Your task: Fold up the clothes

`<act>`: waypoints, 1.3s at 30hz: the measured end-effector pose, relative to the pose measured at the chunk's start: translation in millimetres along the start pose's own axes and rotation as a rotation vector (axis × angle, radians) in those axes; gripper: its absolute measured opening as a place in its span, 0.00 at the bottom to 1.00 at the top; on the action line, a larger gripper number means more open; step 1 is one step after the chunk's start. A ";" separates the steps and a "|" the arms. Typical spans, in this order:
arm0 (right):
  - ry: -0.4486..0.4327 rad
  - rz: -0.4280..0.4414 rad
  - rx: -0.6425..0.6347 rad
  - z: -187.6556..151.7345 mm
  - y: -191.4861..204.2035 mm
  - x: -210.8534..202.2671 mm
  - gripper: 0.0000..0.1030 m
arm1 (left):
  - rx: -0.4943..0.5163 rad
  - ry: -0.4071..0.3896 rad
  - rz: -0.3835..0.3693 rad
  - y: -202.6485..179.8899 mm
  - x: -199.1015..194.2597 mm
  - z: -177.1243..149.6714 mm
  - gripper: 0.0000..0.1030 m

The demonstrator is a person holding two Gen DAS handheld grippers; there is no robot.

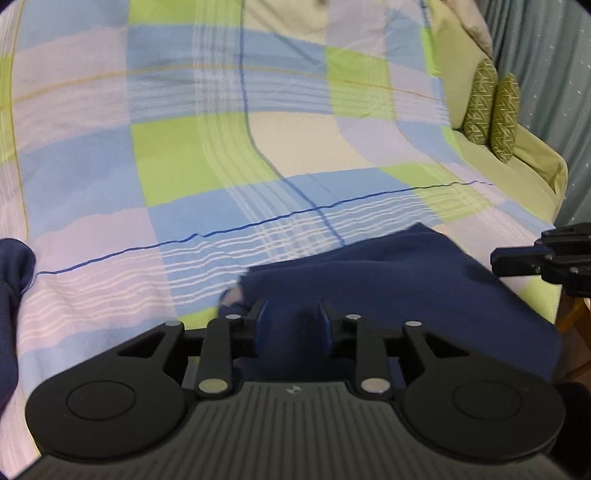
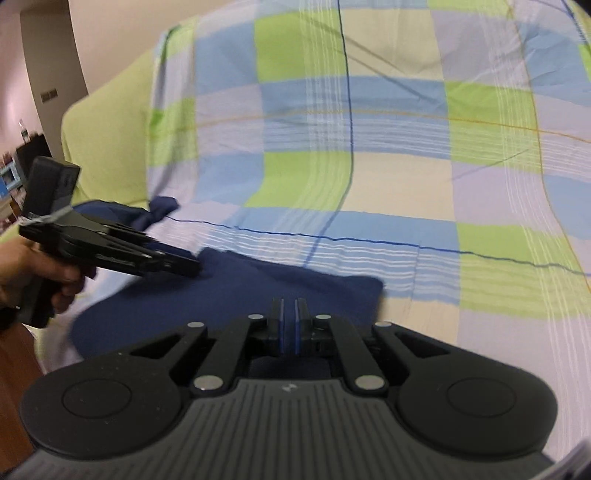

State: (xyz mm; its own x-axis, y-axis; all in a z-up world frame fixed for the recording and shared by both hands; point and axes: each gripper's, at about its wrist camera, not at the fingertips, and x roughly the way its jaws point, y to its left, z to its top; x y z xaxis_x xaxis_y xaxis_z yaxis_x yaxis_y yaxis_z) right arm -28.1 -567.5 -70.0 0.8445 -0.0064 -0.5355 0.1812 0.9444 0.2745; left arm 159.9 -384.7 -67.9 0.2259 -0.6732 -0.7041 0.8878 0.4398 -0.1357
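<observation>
Left wrist view, left gripper (image 1: pixel 291 317): low centre of frame, fingers spread wide over the navy garment (image 1: pixel 399 291); cloth lies between the blue pads, no pinch visible.
Left wrist view, right gripper (image 1: pixel 496 262): enters from the right edge at mid height, tip just beside the garment's right side; finger gap cannot be told from this view.
Left wrist view, surface: plaid bedspread (image 1: pixel 221 147) in blue, green, lilac and cream fills the frame; two patterned green cushions (image 1: pixel 493 110) stand upright at upper right, against a grey-blue curtain (image 1: pixel 546 92).
Left wrist view, garment: lower centre to lower right, long axis running left-right; further navy cloth at the left edge.

Right wrist view, right gripper (image 2: pixel 289 317): low centre, pads drawn nearly together above the garment (image 2: pixel 236 291); whether cloth is caught cannot be told.
Right wrist view, left gripper (image 2: pixel 192 267): held by a hand (image 2: pixel 33 273) at the left edge, pointing right and slightly down, tip on the garment's upper left edge.
Right wrist view, surface: bedspread (image 2: pixel 369 110) over a light green cover; pale wall (image 2: pixel 110 29) at upper left.
Right wrist view, garment: flat, lower centre, long axis left-right.
</observation>
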 end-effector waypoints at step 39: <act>0.188 -0.361 -1.131 -101.7 163.7 27.5 0.54 | 1.127 -0.053 0.350 -124.5 -3.8 -135.6 0.78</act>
State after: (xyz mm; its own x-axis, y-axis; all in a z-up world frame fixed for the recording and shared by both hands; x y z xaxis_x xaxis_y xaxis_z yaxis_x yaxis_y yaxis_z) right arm -26.5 -379.6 -121.0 0.7321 -0.3707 -0.5715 -0.2325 0.6526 -0.7212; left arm -5.8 -356.3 -142.8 0.5203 -0.6555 -0.5473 0.6208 -0.1497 0.7695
